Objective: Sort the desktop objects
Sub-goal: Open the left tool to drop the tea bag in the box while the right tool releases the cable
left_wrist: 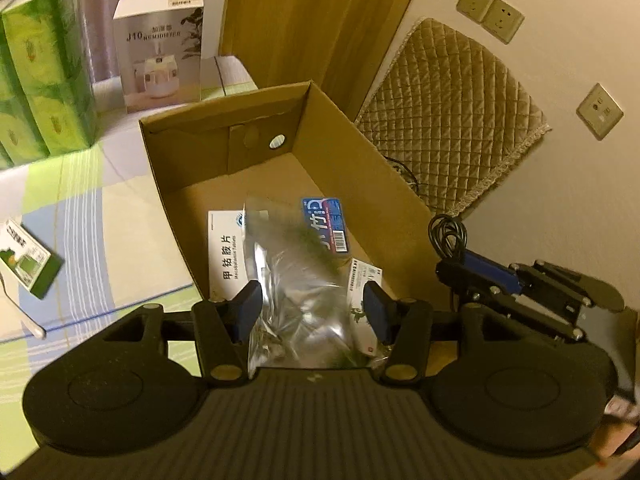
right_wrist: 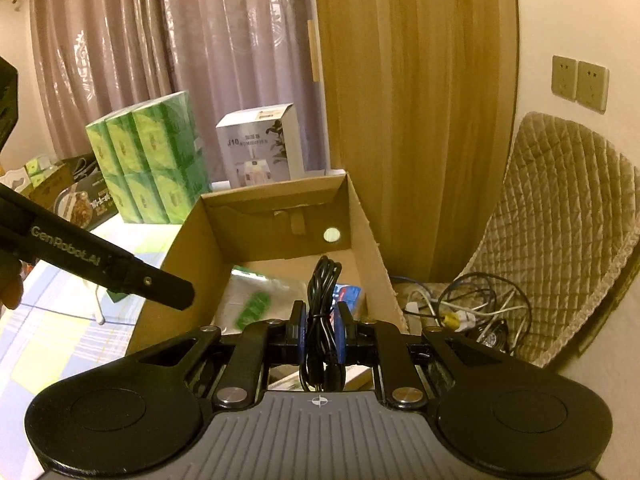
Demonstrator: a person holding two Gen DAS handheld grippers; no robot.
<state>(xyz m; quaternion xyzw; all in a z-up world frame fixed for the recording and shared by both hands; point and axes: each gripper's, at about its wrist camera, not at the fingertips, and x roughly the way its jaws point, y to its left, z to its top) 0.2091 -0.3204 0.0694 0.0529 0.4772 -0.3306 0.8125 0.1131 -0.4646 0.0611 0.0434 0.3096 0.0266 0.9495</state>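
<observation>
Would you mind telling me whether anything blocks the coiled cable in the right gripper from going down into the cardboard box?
Nothing visible does. The right gripper holds the black cable bundle over the open cardboard box; only a clear plastic bag and medicine boxes lie below.

Left wrist cam sat close above the near edge of the cardboard box [left_wrist: 256, 152], tilted down into it, facing the wall sockets [left_wrist: 490, 12] and quilted cushion [left_wrist: 452, 116]. Right wrist cam sat a bit further back and more level, facing the curtain [right_wrist: 180, 40], box mouth just ahead of its fingers [right_wrist: 300, 320]. Overlap: box interior, green packs [left_wrist: 44, 80], humidifier box [left_wrist: 160, 48], cushion, sockets. Each cam caught the other unit: right gripper [left_wrist: 452, 276] at the left view's right side, left gripper [right_wrist: 188, 298] entering the right view from the left.
</observation>
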